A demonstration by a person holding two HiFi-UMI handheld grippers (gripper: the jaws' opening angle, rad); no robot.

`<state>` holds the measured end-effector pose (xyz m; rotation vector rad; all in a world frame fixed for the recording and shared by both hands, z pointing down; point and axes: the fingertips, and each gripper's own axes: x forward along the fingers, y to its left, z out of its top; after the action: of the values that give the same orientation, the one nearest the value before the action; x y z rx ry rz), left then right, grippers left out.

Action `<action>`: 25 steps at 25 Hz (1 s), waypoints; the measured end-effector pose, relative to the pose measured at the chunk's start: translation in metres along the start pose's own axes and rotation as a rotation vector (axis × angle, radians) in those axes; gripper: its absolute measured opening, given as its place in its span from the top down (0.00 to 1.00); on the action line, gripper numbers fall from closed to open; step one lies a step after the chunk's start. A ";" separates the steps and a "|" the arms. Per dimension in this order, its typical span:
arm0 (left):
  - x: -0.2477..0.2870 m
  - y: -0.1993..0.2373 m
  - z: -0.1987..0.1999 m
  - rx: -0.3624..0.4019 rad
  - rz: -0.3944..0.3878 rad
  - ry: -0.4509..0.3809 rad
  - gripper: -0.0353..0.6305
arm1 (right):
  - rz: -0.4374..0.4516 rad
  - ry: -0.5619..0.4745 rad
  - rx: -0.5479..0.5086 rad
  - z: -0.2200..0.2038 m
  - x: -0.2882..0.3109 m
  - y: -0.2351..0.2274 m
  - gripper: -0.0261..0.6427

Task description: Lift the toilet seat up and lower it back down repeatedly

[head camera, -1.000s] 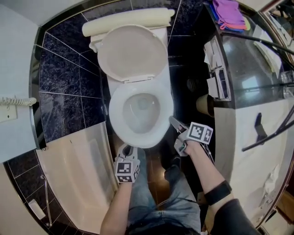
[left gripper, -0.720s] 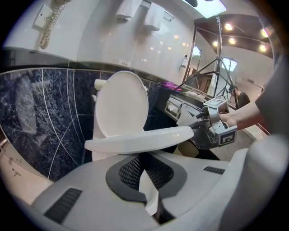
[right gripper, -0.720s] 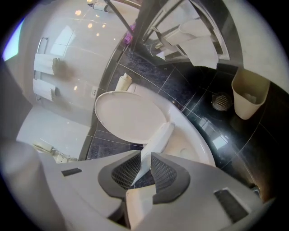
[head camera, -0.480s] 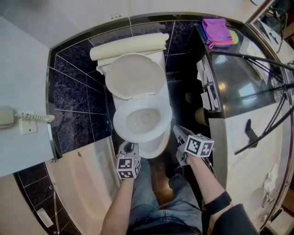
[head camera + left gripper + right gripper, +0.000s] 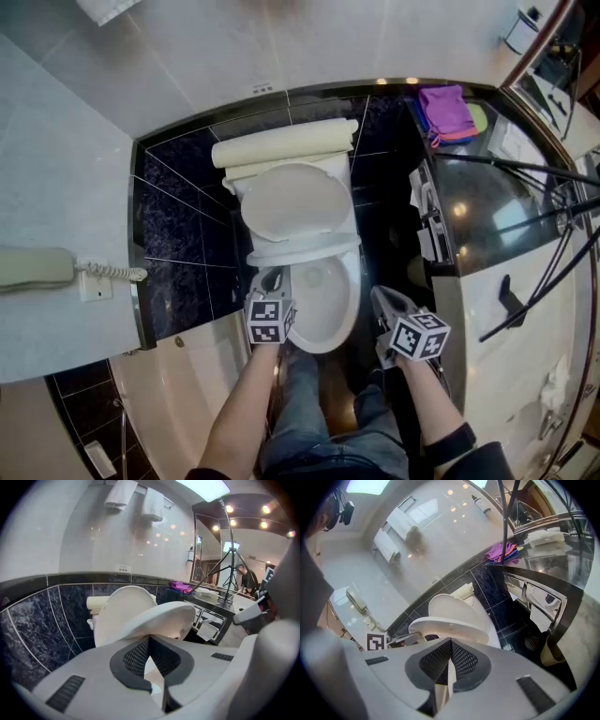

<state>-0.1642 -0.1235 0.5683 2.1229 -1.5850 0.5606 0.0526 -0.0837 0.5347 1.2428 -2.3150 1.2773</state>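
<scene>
L jaws: left gripper (image 5: 149, 638) closed, pads tip to tip, nothing between them.
L jaws vs seat: front-left rim of toilet seat (image 5: 164, 618) sits right over the tips and looks to be touching. Seat lies above and ahead of jaws, not between them.
R jaws: right gripper (image 5: 451, 641) closed, empty.
R jaws vs seat: seat ahead of and slightly above tips, apart; no contact visible.
Nearer hand: L, at front-left of toilet bowl (image 5: 323, 342). R stands off bowl's front-right.
Seat pos.: part-raised over bowl, front edge up, rear edge at bowl's back.
Seat axis: pivot line runs left-right across bowl's back; free edge swings up toward lid (image 5: 298, 202).
Lid: upright behind bowl.
Step (est.): lift stroke, approx. mid-travel.
Next move turns on: seat bearing on top of L tips. Keep tips under rim, push up and back toward lid.
Risk (est.): tips slip fwd off rim, seat drops onto bowl.
</scene>
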 end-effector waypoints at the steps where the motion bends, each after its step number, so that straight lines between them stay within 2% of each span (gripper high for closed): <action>1: 0.006 0.004 0.008 0.011 -0.002 -0.007 0.95 | -0.001 0.001 -0.004 0.001 0.001 0.001 0.96; 10: 0.052 0.038 0.054 0.032 0.009 -0.063 0.95 | -0.009 -0.006 -0.017 0.010 0.004 0.001 0.96; 16: 0.079 0.057 0.070 0.049 0.029 -0.048 0.95 | -0.027 -0.011 -0.033 0.019 0.001 -0.006 0.96; 25: 0.065 0.060 0.084 0.074 0.027 -0.055 0.95 | -0.014 -0.009 -0.051 0.026 0.009 0.006 0.96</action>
<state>-0.1991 -0.2365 0.5409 2.1911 -1.6491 0.5826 0.0476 -0.1077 0.5201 1.2487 -2.3263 1.2034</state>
